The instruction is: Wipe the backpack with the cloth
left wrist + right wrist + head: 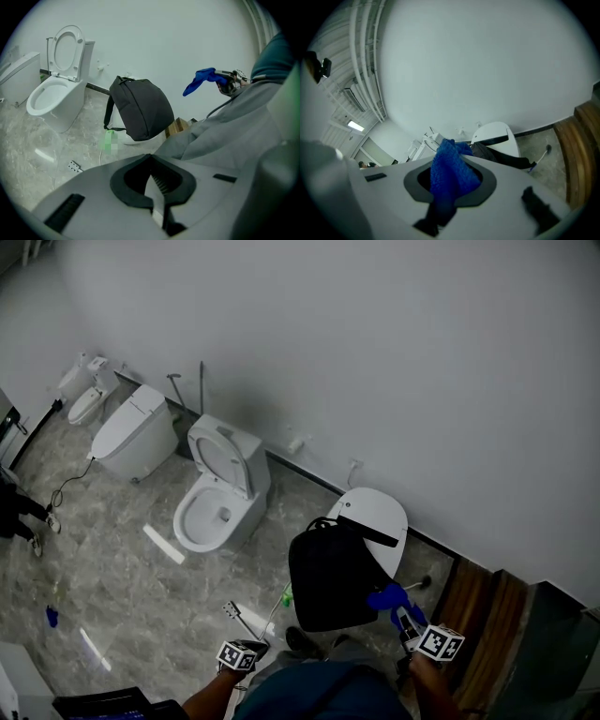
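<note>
A: Where do we have the backpack (330, 579)?

B: We see it standing upright on a white toilet (380, 510) against the wall (403, 352), black, with its straps hanging on the side toward the open toilet (220, 491).

A: And our right claw (442, 208)?

B: We hold it raised out in front, tilted up toward the wall. It is closed on the blue cloth (451, 172), which bunches up out of the jaws and covers their tips.

A: Is the cloth on the backpack?

B: From the head view we would say it sits right at the bag's lower right edge. From the left claw's view we see bare wall between cloth and bag, so we call them near but apart.

A: What about our left claw (157, 204)?

B: We keep it low and close to the body, the forearm (202, 701) coming in from the bottom edge. Its jaws are pressed together with nothing between them, and it points across the marble floor (84, 140) toward the backpack.

A: And the right arm from that side?

B: We see the grey sleeve (211, 136) stretched forward, the claw at its end up in the air to the right of the bag
</note>
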`<state>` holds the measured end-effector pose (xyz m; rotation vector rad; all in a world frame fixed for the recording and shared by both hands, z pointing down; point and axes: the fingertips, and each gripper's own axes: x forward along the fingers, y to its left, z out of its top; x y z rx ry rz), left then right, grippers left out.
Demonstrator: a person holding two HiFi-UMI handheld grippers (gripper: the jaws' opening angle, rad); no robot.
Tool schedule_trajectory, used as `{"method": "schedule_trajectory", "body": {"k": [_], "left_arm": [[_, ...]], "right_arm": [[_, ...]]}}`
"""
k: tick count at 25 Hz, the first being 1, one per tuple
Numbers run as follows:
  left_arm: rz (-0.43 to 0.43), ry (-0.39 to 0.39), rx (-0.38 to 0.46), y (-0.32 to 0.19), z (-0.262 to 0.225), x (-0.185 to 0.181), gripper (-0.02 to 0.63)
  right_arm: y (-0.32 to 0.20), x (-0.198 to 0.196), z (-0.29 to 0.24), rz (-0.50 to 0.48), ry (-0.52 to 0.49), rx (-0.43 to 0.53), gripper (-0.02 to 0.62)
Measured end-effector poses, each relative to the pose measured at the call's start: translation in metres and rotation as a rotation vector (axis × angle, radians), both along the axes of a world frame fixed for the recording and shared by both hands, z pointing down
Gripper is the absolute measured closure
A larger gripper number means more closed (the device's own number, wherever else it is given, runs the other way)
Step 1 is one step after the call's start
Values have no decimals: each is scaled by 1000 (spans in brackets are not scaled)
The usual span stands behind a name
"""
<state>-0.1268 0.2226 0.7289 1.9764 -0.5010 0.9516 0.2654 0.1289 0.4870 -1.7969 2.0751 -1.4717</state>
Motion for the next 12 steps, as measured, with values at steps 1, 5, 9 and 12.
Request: {"method": "schedule_trajectory", "body": {"k": [1,5,9,12], "left_arm": [[-21,3,-4,-2,1,-4,603],[-68,-3,-40,1,-1,-17,603],[-126,-38,-81,18,-6,-34,603],[-189,-58,-111,31,-13,-42,603]], "right_arm": [[-6,1,10,0,3,-22,545],[-27,5,59,-36,61,-119,545],[-32,18,124,-81,135,-244,545],[-20,34,188,-168,246,-364,545]]}}
